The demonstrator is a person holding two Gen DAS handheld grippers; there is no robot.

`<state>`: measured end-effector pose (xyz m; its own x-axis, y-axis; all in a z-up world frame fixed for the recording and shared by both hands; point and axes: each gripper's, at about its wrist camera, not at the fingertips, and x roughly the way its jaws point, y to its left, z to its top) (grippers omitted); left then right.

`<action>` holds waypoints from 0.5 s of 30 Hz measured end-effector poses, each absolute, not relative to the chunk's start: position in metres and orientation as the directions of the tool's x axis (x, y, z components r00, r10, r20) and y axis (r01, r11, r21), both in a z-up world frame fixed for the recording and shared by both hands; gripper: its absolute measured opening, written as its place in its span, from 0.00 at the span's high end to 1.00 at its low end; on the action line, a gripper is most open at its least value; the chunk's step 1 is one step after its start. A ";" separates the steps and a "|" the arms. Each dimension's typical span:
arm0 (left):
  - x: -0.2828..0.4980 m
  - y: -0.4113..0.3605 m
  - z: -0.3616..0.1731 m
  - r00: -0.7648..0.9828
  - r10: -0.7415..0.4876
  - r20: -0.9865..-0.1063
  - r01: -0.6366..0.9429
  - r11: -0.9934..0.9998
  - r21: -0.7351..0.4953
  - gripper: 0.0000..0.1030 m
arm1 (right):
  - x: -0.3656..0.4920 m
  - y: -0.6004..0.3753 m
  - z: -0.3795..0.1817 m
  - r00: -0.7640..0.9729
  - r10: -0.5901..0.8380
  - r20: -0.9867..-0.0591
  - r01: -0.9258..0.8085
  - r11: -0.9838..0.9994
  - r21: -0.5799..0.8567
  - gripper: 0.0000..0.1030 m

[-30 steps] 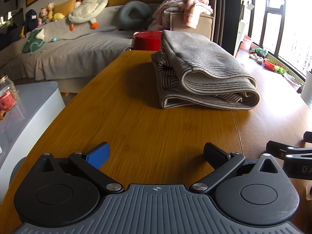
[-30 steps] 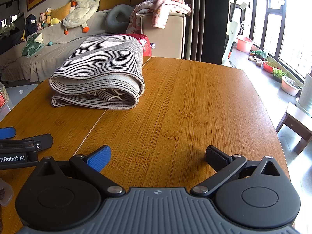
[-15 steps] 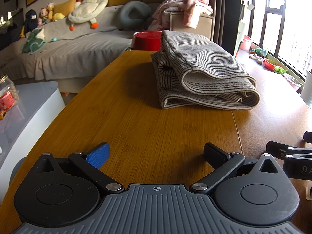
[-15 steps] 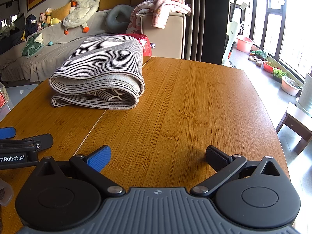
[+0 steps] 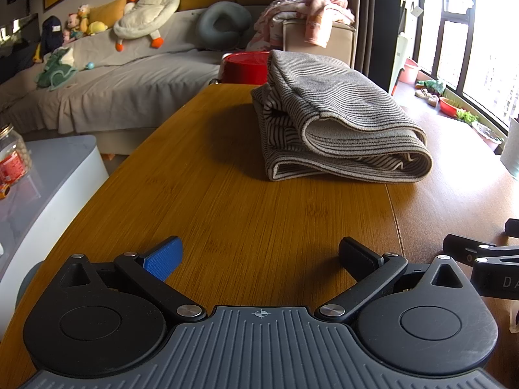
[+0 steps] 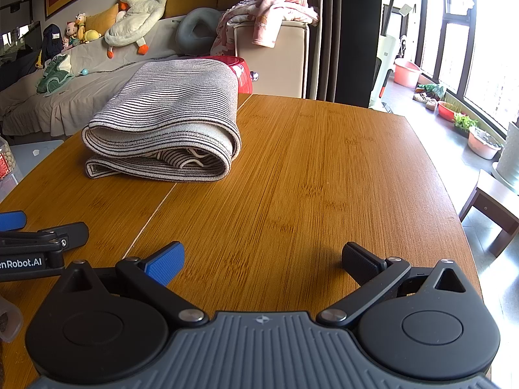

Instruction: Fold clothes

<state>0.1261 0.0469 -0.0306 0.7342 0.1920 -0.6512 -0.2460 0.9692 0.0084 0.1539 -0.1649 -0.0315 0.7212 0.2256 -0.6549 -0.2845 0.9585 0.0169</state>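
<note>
Ahead of both tongs, we see the folded striped garment (image 5: pixel 337 129) lying on the wooden worktop (image 5: pixel 227 214); left tongs (image 5: pixel 259 256) and right tongs (image 6: pixel 262 259) gape wide, empty.

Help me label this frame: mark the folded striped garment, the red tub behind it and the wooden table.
folded striped garment (image 5: pixel 337 110), left wrist view, top layer.
red tub (image 5: pixel 246 68), left wrist view, front wall.
wooden table (image 6: pixel 324 175), right wrist view, bare top.

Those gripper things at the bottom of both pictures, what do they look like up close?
The two match. The left gripper and right gripper each have a ribbed grey body with a small crosshair mark, two round black discs, and black linkage bars with silver rivets. One finger carries a textured blue pad, the other a black one. White lettering runs along each gripper's side.
</note>
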 end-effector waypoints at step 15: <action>0.125 0.046 -0.031 0.735 0.190 -0.651 -0.247 0.969 0.004 0.00 | 0.155 -0.165 -0.031 0.721 0.226 -0.655 -0.285 0.958 0.017 0.00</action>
<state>0.1251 0.0465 -0.0306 0.7351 0.1900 -0.6508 -0.2465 0.9691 0.0044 0.1548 -0.1646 -0.0311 0.7211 0.2263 -0.6548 -0.2854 0.9583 0.0170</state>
